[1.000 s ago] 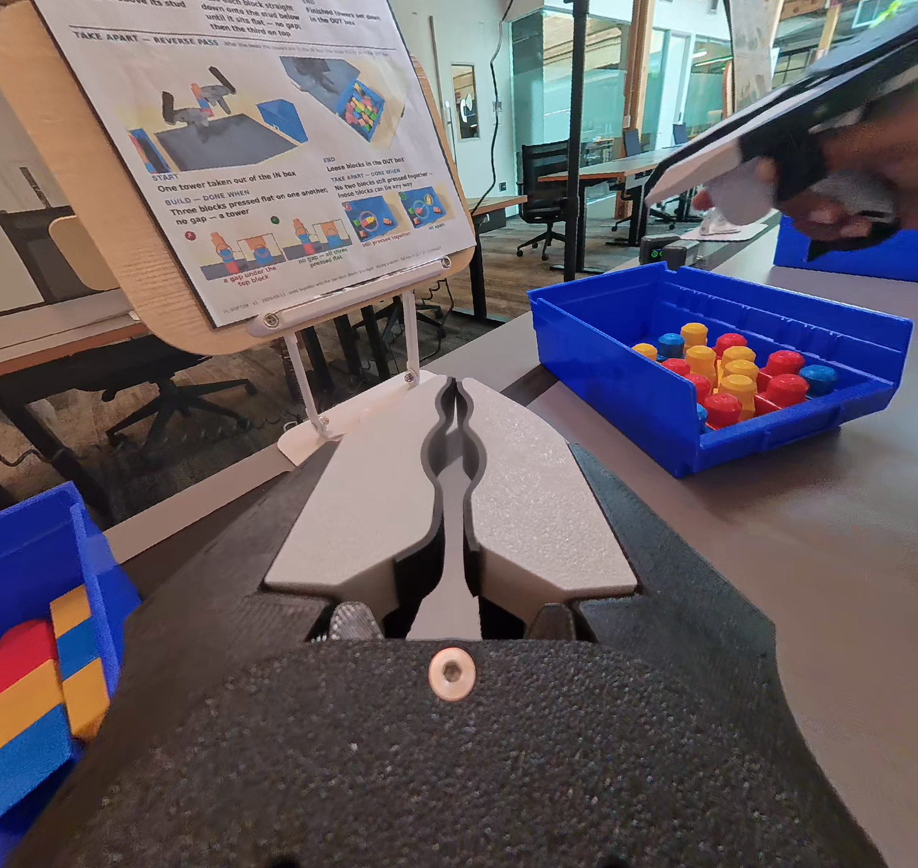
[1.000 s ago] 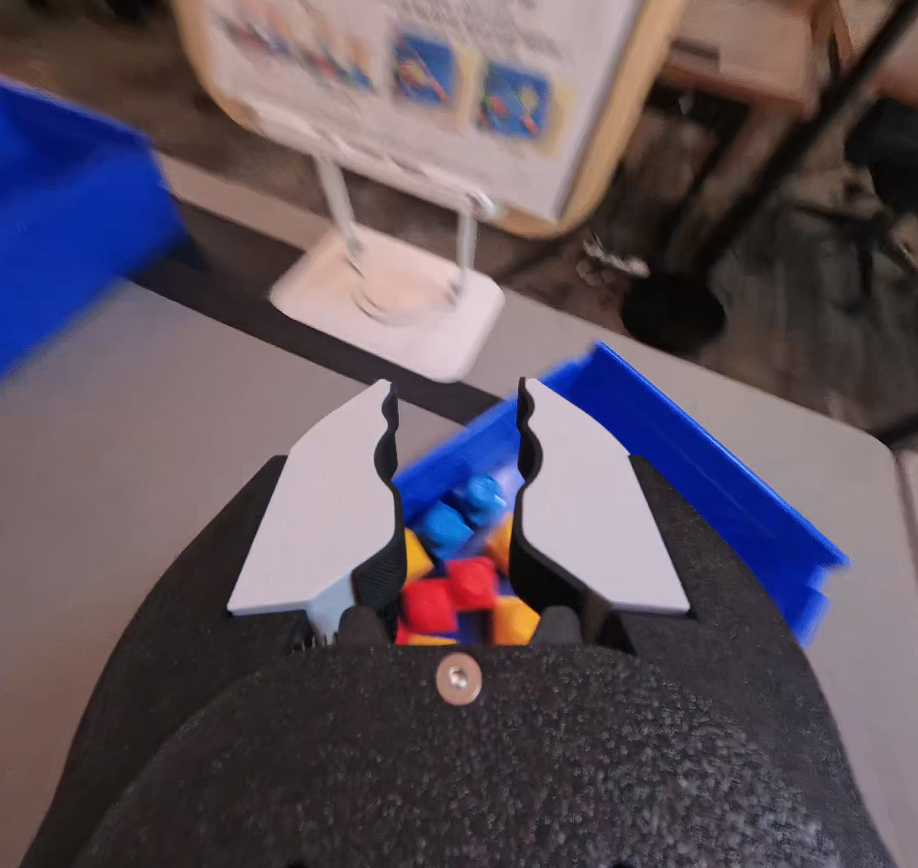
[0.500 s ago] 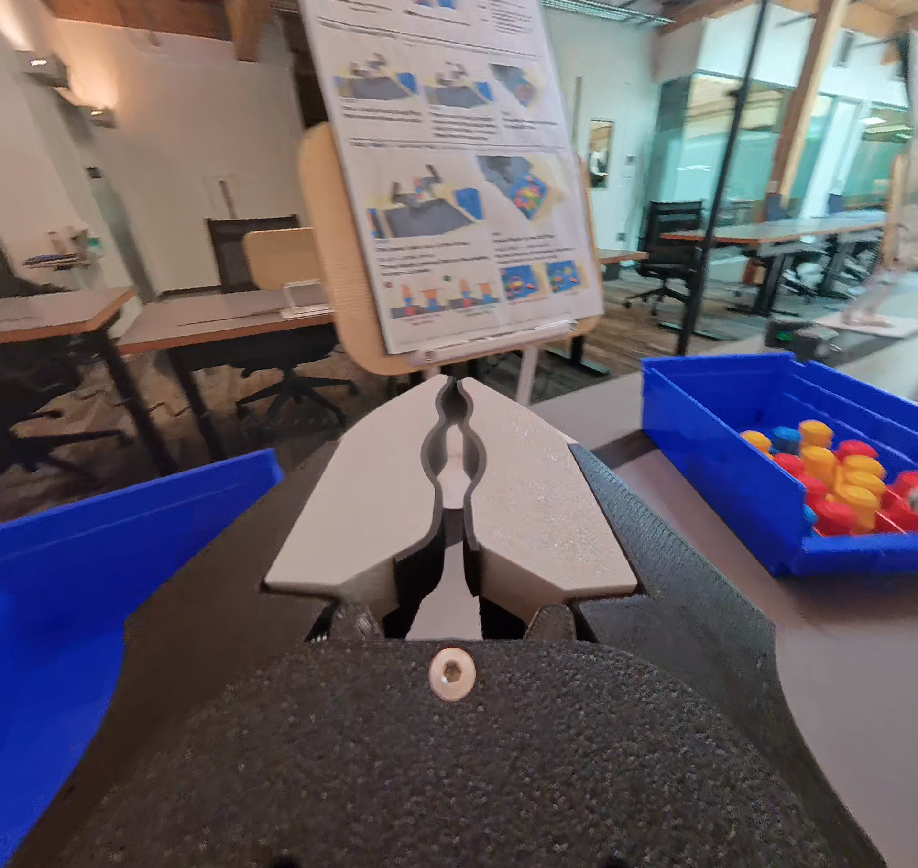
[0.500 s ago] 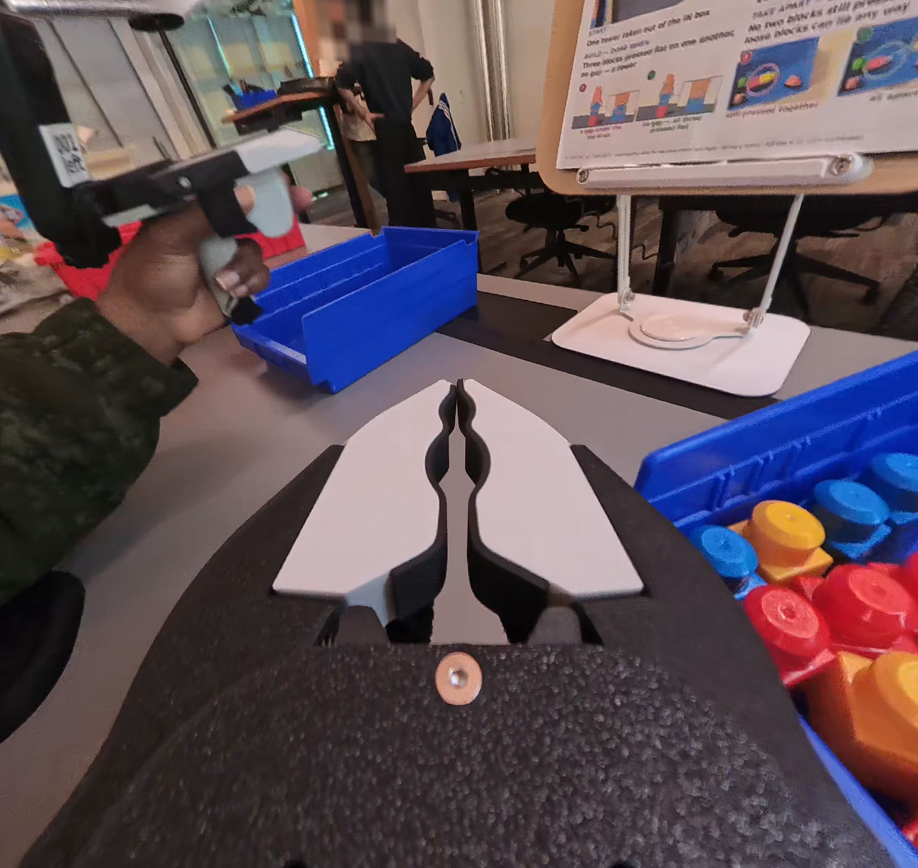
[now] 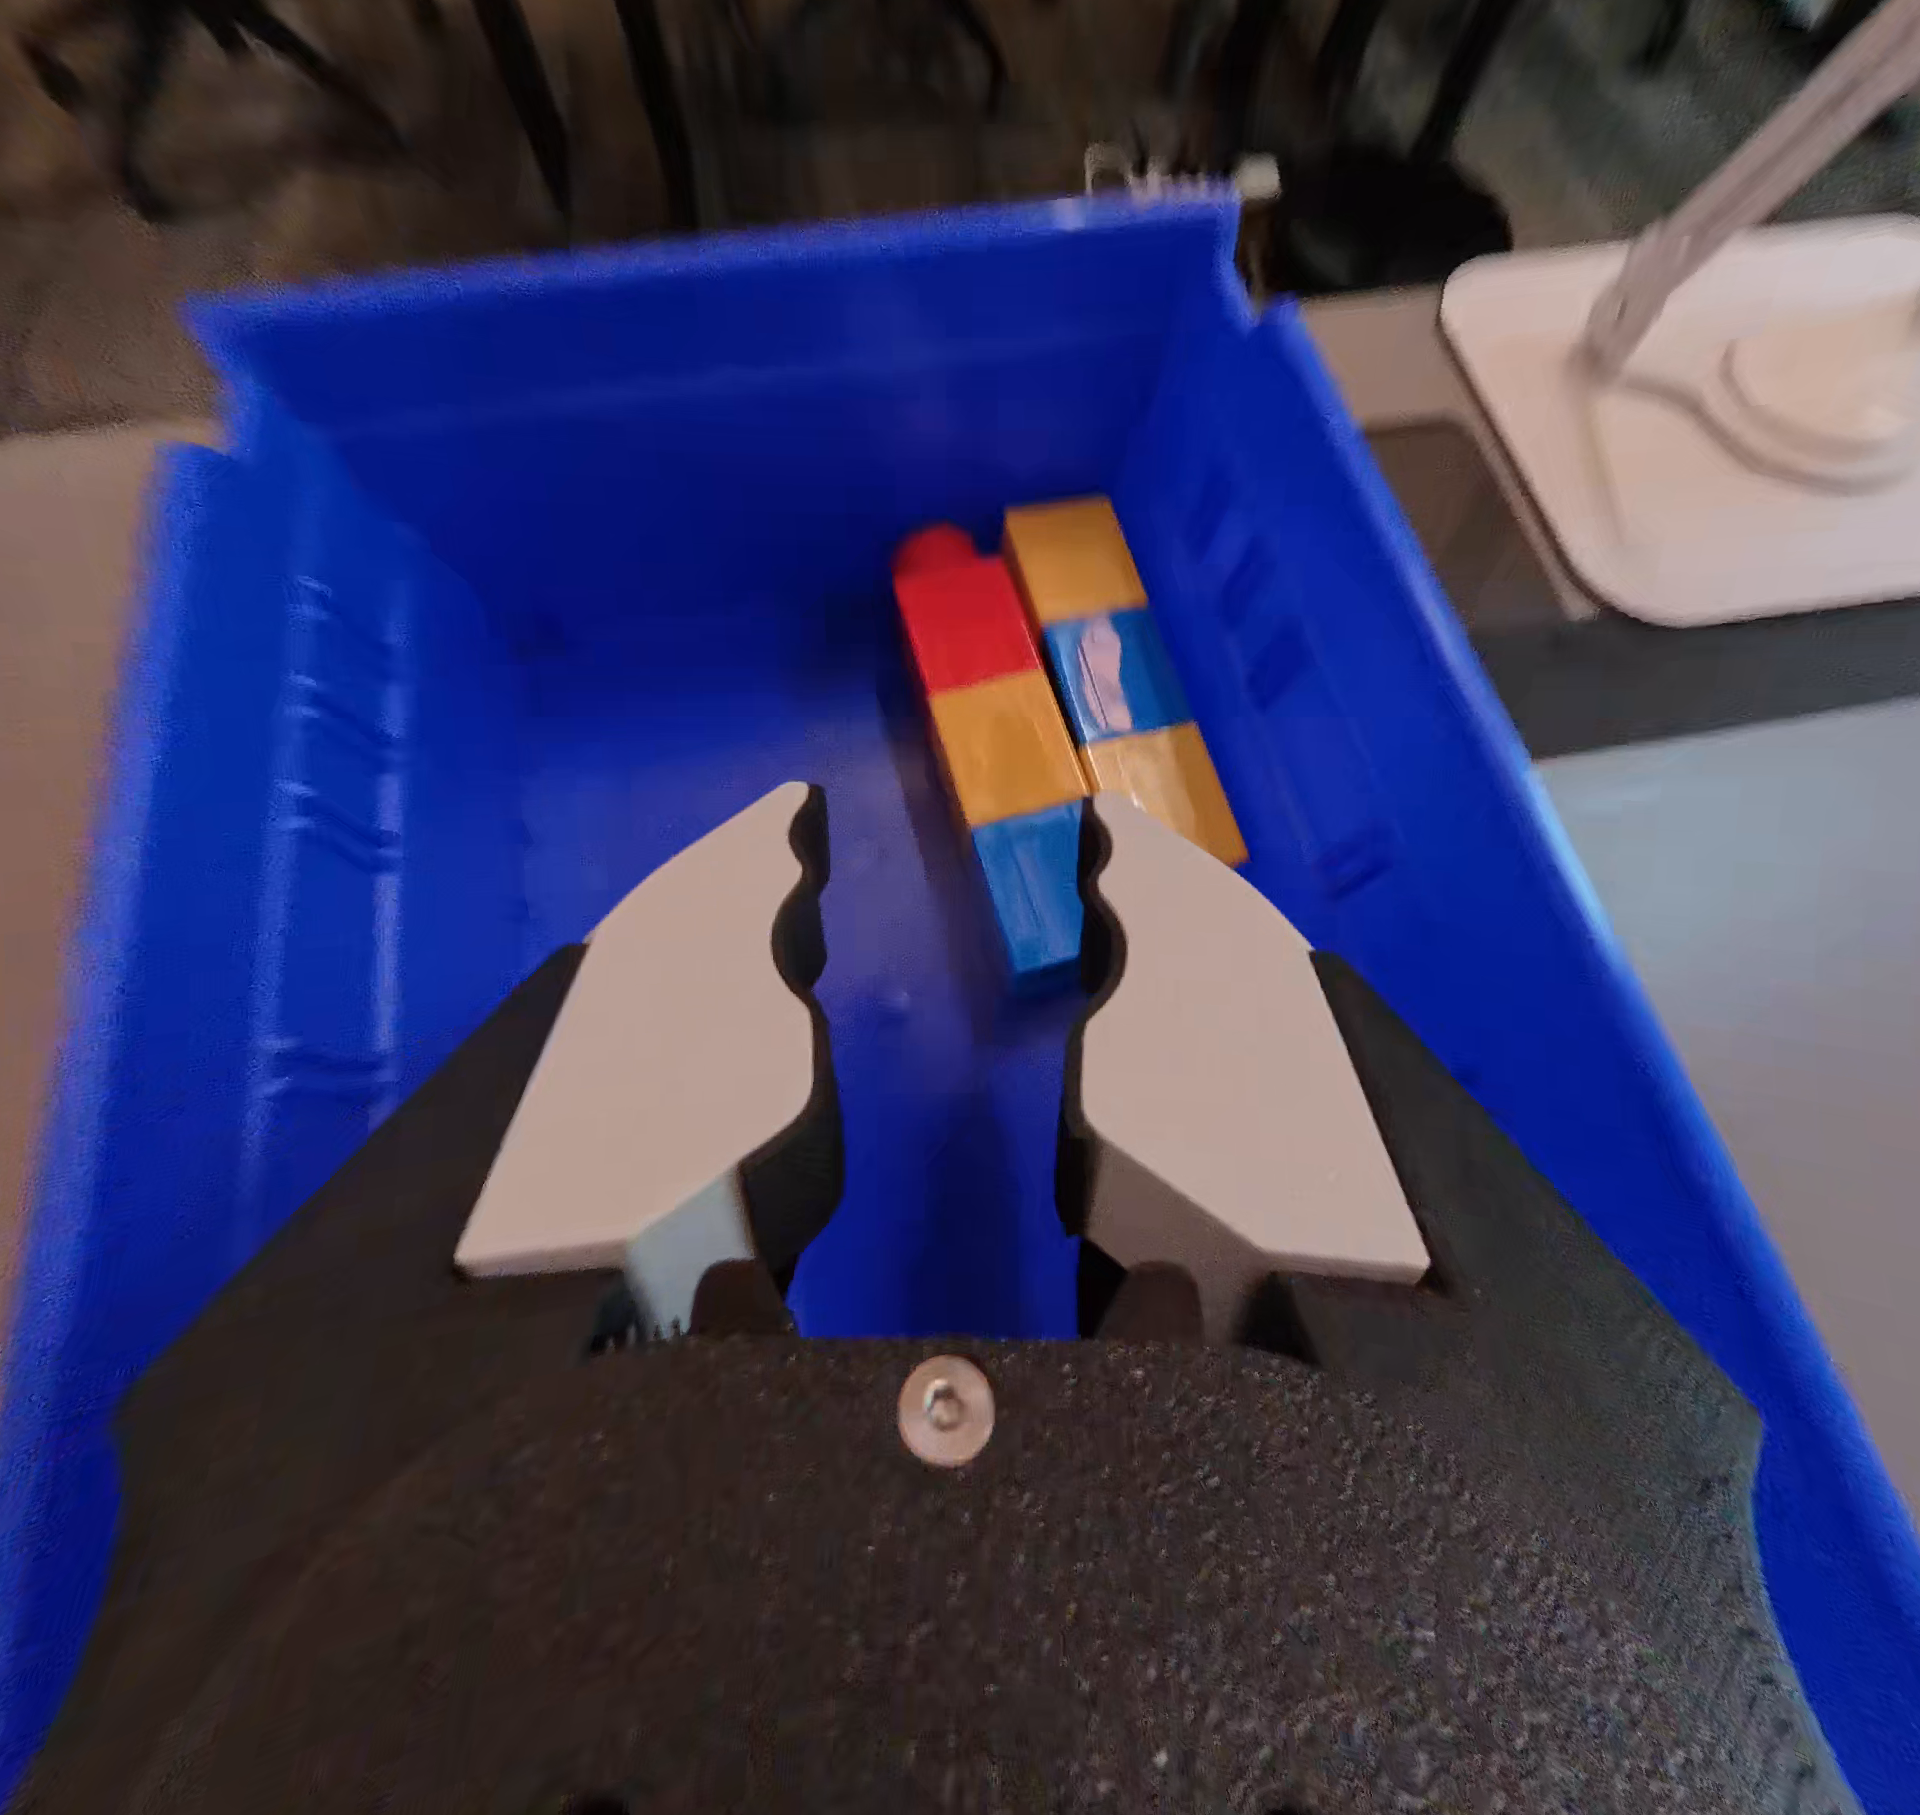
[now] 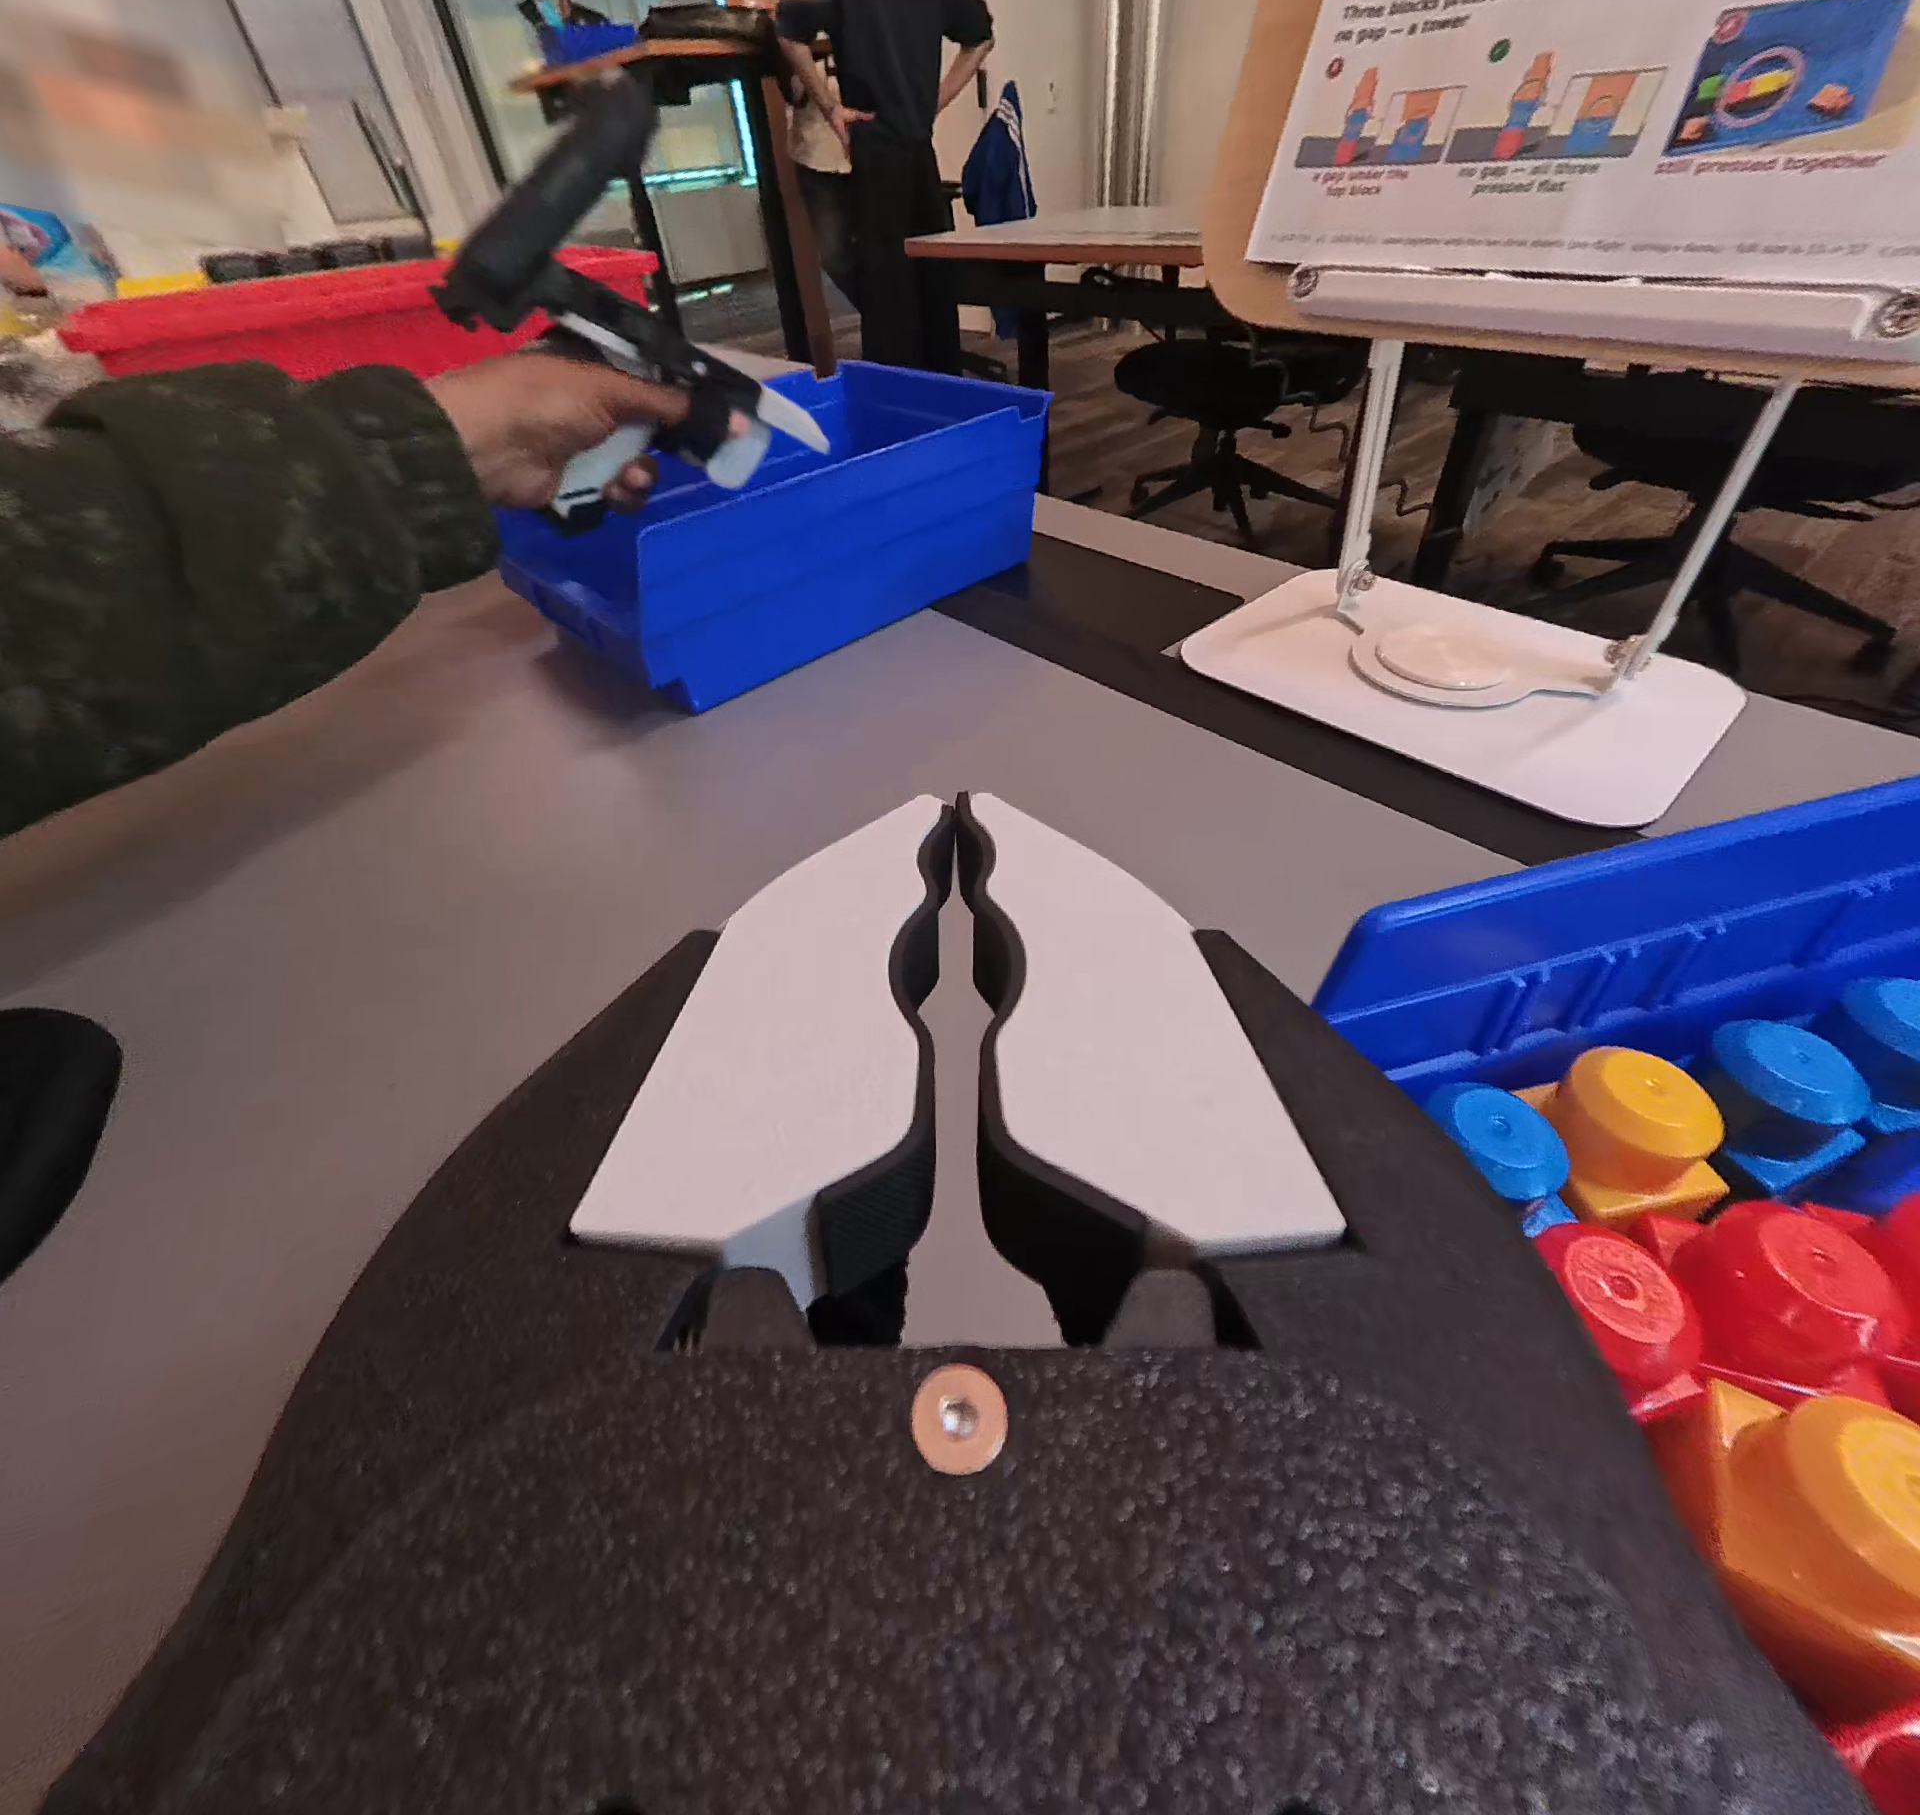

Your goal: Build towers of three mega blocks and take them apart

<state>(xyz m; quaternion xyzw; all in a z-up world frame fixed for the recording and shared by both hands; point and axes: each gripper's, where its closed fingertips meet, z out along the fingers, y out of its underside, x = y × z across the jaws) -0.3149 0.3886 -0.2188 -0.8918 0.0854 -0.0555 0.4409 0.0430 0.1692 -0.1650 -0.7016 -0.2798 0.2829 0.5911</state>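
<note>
Left wrist view: the left gripper [image 5: 951,820] is hovering over a blue bin [image 5: 312,830], fingers spread apart and holding nothing. 2 towers [image 5: 1049,726] are lying ahead, slightly right, long axes running away from the fingers.

Right wrist view: the right gripper [image 6: 956,809] is idling beside the loose blocks [image 6: 1714,1246], fingers nearly closed and holding nothing.

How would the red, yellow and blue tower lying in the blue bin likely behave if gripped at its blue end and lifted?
The tower looks like rigid plastic, so it should probably lift stiffly. It likely weighs little. Held only at one end, its pressed joints might loosen. Its flat sides suggest sliding, not rolling, and it may nudge the neighbouring tower beside it.
</note>
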